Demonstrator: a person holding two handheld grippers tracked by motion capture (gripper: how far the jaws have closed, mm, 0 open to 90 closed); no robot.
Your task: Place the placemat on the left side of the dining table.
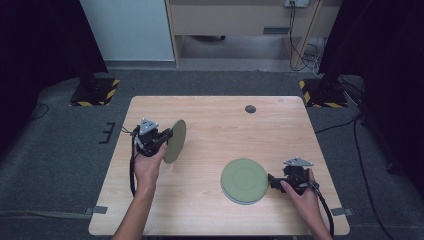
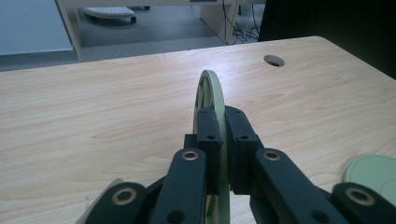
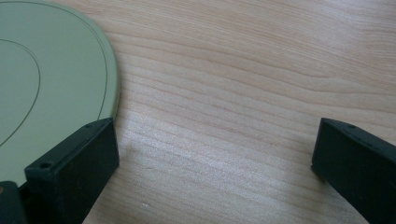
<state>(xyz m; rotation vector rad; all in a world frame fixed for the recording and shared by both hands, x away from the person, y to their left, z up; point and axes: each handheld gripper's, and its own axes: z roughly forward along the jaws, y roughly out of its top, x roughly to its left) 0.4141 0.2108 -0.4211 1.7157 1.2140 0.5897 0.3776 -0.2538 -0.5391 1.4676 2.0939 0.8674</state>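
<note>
Green plate, held: a pale green round plate [image 1: 174, 140] stands on edge, clear of the tabletop, at the left side in the high view; in the left gripper view its rim [image 2: 211, 93] rises straight up between the two black jaws.
Left tool: the left tool [image 1: 167, 136] is clamped on the rim of the held plate, both pads pressed flat against its two faces; a hand [image 1: 148, 167] grips the tool body from below, and a grey three-cornered plate sits on top.
Green plates, lying: a stack of pale green plates [image 1: 244, 180] lies flat on the tabletop, right of the middle and toward the near edge, well apart from the held plate; how many plates are in the stack cannot be told.
Right tool: the right tool [image 1: 271, 181] sits just beside the right edge of the stack, its jaws spread wide with bare wood between them; in the right gripper view one jaw overlaps the rim of the top plate [image 3: 51, 88], the other is well apart from it over the wood, and neither presses on anything.
Right hand: the right hand [image 1: 303, 194] holds that tool low, close to the tabletop.
Tabletop: light wood grain [image 1: 220, 125], with a small round hole [image 1: 250, 109] near the far edge.
</note>
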